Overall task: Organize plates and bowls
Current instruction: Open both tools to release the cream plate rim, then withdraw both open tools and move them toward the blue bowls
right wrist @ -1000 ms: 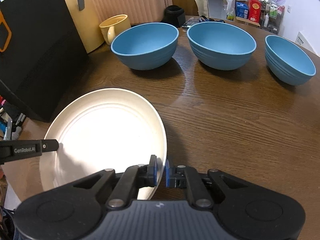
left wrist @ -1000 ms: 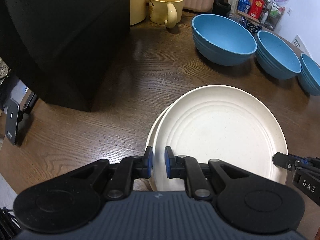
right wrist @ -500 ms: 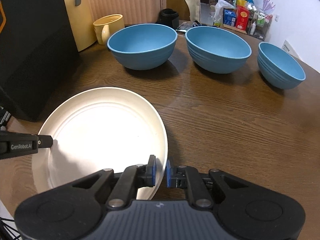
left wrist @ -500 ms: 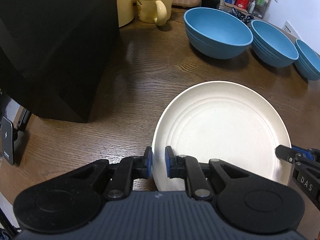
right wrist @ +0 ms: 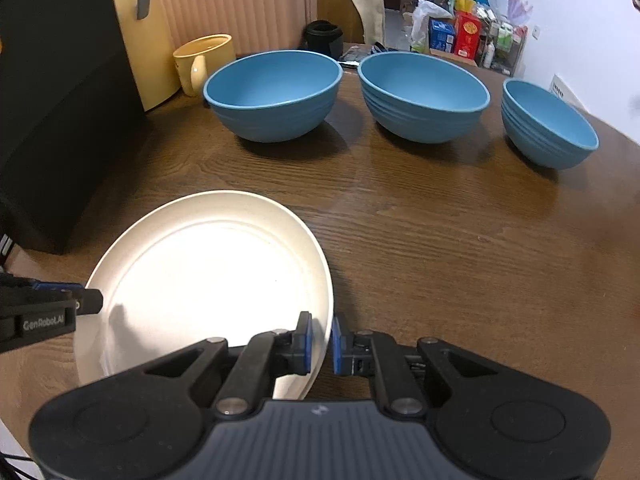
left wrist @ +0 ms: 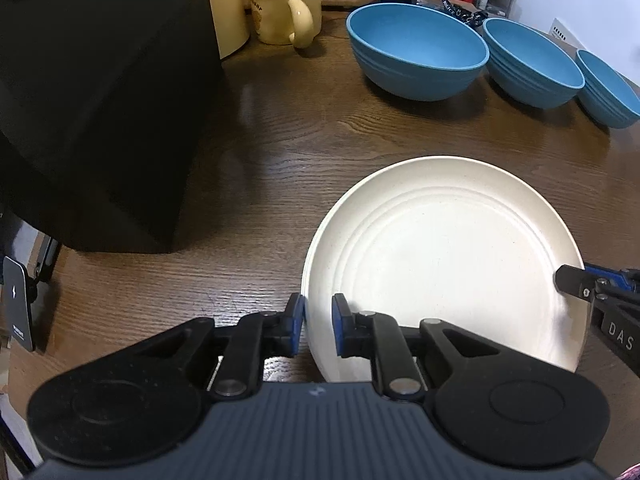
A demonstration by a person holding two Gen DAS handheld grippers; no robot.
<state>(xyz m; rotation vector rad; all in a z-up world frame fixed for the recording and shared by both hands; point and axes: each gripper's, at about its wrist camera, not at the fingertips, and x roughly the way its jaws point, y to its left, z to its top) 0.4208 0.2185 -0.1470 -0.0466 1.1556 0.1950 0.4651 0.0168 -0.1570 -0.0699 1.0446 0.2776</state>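
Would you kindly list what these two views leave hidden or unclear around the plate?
- Plate, near rim: in both views the tongs' bodies cover it.
- Whether a second plate lies under it: only a thin edge shows at its left in the left wrist view.
- Rightmost bowl: cut off by the left wrist view's edge.
- Black box: cut off by the frame edge in both views.
- Shelf items: too small to read.

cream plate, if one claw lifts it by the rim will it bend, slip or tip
The cream plate is probably stiff: its rim holds shape. Its glossy surface may slip. Wide and shallow, it would likely tilt from one edge grip.
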